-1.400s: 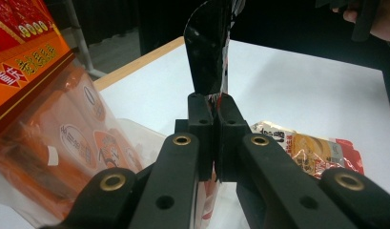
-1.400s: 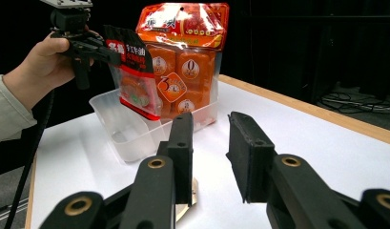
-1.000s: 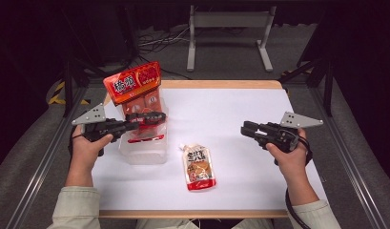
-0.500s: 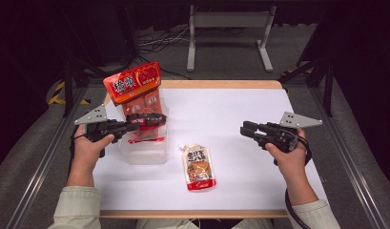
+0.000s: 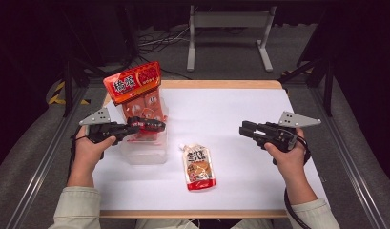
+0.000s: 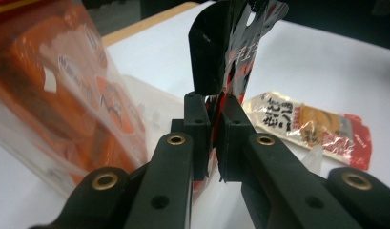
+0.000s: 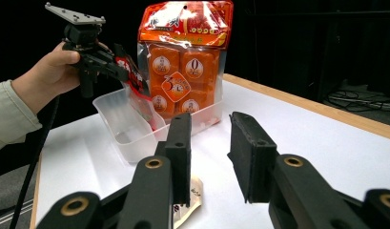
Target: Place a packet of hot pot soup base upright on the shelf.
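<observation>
Pouches of food were being packed into a clear plastic tub (image 5: 144, 151) near the table's (image 5: 240, 119) left edge, and the left gripper (image 5: 154, 125) had its jaws pinched on the top edge of a red-and-black pouch (image 7: 130, 71), holding it above the tub's open mouth; the jaws had just been easing apart a little, though the foil was pressed between the pads in the left gripper view. Gripping it by the top let the pouch (image 6: 240, 52) hang upright, probably so it could slide in on end beside the large orange bag (image 5: 138, 95), which stood in the tub's far end, leaning against the wall and rising well above the rim. A second pouch (image 5: 199, 167), white and orange, lay flat on the table just right of the tub, nearer the front edge, seemingly next in line. The right gripper (image 5: 243, 129) waited near the right edge, well apart from everything, jaws parted with nothing between them.
</observation>
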Demonstrator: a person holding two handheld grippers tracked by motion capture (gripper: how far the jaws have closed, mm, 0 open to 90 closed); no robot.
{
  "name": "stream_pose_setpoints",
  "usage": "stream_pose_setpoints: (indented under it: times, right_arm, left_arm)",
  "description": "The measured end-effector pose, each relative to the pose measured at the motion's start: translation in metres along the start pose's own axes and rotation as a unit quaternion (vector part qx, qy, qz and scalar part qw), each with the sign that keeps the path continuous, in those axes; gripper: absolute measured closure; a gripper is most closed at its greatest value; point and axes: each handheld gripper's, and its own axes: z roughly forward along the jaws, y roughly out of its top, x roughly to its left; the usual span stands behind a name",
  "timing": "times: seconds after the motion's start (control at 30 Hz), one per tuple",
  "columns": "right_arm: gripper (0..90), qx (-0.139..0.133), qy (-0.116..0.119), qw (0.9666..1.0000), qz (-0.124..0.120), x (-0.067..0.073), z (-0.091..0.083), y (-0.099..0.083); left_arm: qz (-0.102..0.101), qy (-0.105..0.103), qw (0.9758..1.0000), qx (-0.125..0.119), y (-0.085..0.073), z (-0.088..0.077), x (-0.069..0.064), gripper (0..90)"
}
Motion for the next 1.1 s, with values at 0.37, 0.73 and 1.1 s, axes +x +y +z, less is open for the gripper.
stream_pose_setpoints:
  times: [0.37,0.73,1.1]
  right_arm:
    - [69.4,0.000,0.001,1.0000,0.000,-0.001,0.001,0.000]
    - [68.3,0.000,0.001,1.0000,0.000,-0.001,0.003,0.000]
    - [66.4,0.005,0.005,1.0000,0.003,-0.002,0.006,-0.002]
  left_arm:
    - [-0.009,0.035,0.9986,0.039,-0.007,0.001,0.002,76.5]
    - [-0.028,0.062,0.9977,-0.007,-0.004,-0.009,0.000,26.8]
    - [-0.008,0.069,0.9975,0.010,-0.003,-0.021,-0.015,17.5]
